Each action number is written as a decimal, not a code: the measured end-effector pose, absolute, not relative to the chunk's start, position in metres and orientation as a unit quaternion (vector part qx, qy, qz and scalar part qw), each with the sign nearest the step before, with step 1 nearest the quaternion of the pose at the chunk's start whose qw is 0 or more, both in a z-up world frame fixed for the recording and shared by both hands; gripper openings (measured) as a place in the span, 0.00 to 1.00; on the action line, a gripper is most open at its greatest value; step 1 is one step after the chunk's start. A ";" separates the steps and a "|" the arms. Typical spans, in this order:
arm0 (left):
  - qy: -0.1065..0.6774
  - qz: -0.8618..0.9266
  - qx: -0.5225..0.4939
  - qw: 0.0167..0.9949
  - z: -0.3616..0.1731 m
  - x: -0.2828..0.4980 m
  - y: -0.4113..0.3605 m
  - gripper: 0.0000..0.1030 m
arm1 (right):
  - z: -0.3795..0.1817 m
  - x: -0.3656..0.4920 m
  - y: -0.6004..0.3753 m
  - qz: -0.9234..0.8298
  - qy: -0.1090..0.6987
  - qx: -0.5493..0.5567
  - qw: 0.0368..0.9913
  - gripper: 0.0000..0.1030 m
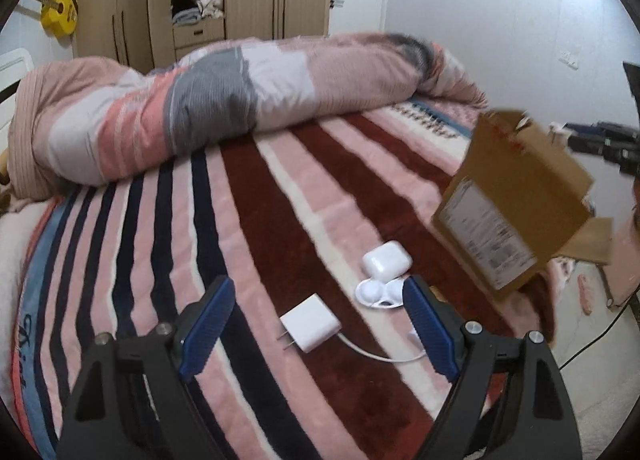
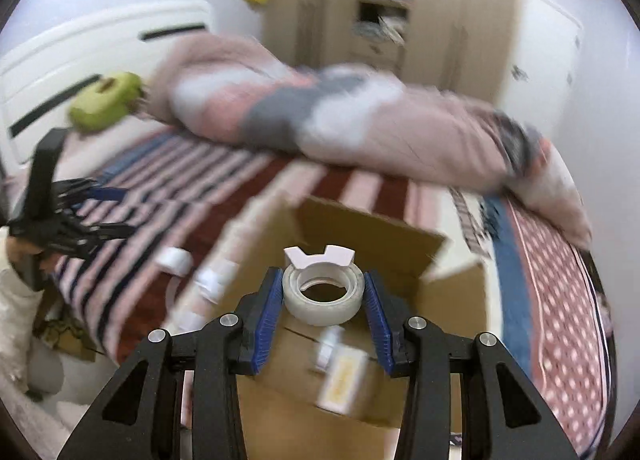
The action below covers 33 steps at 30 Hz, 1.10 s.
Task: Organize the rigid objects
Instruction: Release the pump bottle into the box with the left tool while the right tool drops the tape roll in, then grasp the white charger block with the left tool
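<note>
Right gripper (image 2: 324,292) clenched on a tape roll (image 2: 323,296), pads pressing its left and right sides, held above the open box (image 2: 372,244); a small carton (image 2: 342,384) lying inside, near. Left gripper (image 1: 316,300) released, jaws wide apart, hovering over the striped blanket (image 1: 280,199). Between its fingers: white charger (image 1: 314,322) with cable, nearest; open earbud case (image 1: 384,272) just beyond, touching the right pad. Box (image 1: 516,199) far right

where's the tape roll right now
In the right wrist view the tape roll sits centre frame, clamped in the right gripper, above the open cardboard box.
</note>
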<state>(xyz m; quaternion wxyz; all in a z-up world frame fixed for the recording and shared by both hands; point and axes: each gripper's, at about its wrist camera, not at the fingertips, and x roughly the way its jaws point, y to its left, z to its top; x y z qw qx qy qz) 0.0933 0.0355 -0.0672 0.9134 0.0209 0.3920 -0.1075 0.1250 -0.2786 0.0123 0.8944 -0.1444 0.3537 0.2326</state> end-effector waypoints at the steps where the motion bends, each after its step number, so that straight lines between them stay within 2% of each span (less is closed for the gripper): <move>1: 0.397 -0.104 0.019 0.912 -0.074 0.097 0.036 0.81 | 0.009 0.135 -0.281 0.224 0.366 -0.146 0.892 0.36; 4: 0.416 -0.097 0.009 0.904 -0.099 0.114 0.039 0.81 | 0.003 0.156 -0.284 0.209 0.393 -0.151 0.883 0.39; 8: 0.444 -0.086 -0.001 0.892 -0.132 0.127 0.044 0.81 | 0.000 0.158 -0.288 0.200 0.390 -0.150 0.886 0.53; 13: 0.473 -0.078 -0.006 0.878 -0.168 0.141 0.040 0.81 | 0.001 0.138 -0.279 0.243 0.367 -0.130 0.888 0.54; 16: 0.484 -0.062 -0.061 0.871 -0.179 0.144 0.046 0.80 | 0.010 0.123 -0.261 0.284 0.343 -0.122 0.887 0.54; 17: 0.481 -0.059 -0.063 0.873 -0.180 0.144 0.046 0.77 | 0.014 0.117 -0.253 0.297 0.334 -0.123 0.886 0.54; 19: 0.474 -0.061 -0.070 0.876 -0.180 0.141 0.044 0.58 | 0.020 0.105 -0.234 0.324 0.316 -0.130 0.882 0.54; 25: 0.455 -0.065 -0.058 0.886 -0.176 0.128 0.039 0.58 | 0.010 0.083 -0.180 0.379 0.312 -0.150 0.858 0.54; 33: 0.448 -0.054 -0.048 0.891 -0.162 0.109 0.065 0.58 | -0.049 0.062 -0.129 0.428 0.359 -0.182 0.809 0.53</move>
